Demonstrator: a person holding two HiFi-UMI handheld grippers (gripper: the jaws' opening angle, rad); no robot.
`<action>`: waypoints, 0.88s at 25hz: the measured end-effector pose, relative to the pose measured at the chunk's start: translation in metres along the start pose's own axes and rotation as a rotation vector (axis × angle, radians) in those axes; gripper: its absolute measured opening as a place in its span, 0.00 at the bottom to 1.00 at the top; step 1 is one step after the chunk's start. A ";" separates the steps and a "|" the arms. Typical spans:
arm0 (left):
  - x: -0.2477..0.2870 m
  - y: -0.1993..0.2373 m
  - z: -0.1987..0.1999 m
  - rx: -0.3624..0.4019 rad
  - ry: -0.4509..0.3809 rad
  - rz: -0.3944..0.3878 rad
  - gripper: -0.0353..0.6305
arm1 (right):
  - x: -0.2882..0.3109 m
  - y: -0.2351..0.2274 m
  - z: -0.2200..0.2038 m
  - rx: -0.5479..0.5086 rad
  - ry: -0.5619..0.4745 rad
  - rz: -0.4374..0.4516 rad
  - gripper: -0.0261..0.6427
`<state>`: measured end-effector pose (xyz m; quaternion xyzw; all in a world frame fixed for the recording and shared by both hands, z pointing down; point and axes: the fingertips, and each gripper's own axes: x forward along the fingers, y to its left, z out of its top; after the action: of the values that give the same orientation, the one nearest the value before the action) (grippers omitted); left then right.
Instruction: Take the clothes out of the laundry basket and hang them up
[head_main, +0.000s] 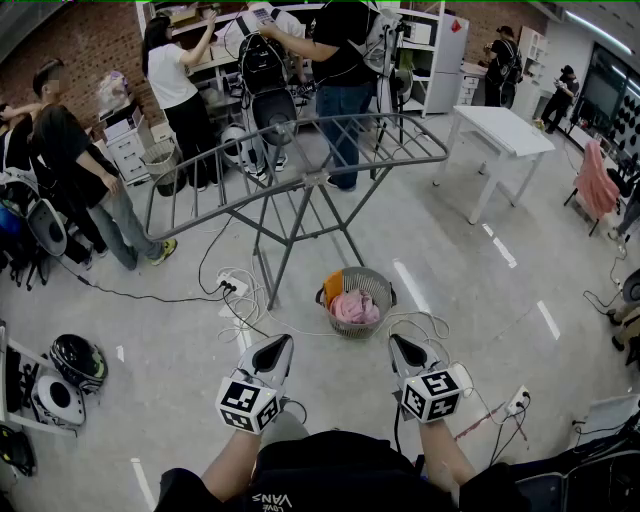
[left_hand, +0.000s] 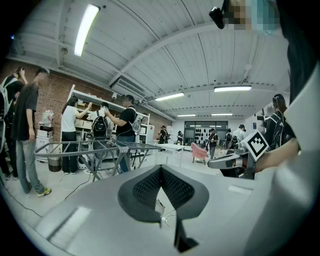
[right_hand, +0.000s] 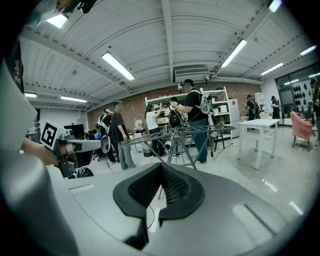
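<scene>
The left gripper (head_main: 280, 345) and the right gripper (head_main: 398, 345) both have jaws shut tight on nothing, and the basket (head_main: 384, 285) of clothes (head_main: 354, 307) sits on the floor (head_main: 470, 310) ahead, between them, a bit nearer the right one.

"VANS" is showing upside down on the wearer's black top (head_main: 340, 475) in the head view — the smaller line beside it is staying illegible.
</scene>
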<state>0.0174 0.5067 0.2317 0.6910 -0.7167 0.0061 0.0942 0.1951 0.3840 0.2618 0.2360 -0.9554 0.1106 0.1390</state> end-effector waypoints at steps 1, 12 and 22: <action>-0.001 0.000 0.000 0.001 0.000 0.002 0.06 | 0.000 0.000 0.000 0.001 0.001 0.000 0.04; 0.013 -0.009 0.007 -0.049 -0.037 -0.049 0.26 | 0.005 0.013 0.020 0.012 -0.117 0.079 0.24; 0.071 -0.002 -0.014 -0.062 0.078 -0.125 0.41 | 0.037 -0.022 0.009 0.058 -0.069 -0.003 0.47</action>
<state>0.0190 0.4384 0.2559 0.7305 -0.6676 0.0050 0.1438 0.1722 0.3470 0.2687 0.2450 -0.9557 0.1300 0.0990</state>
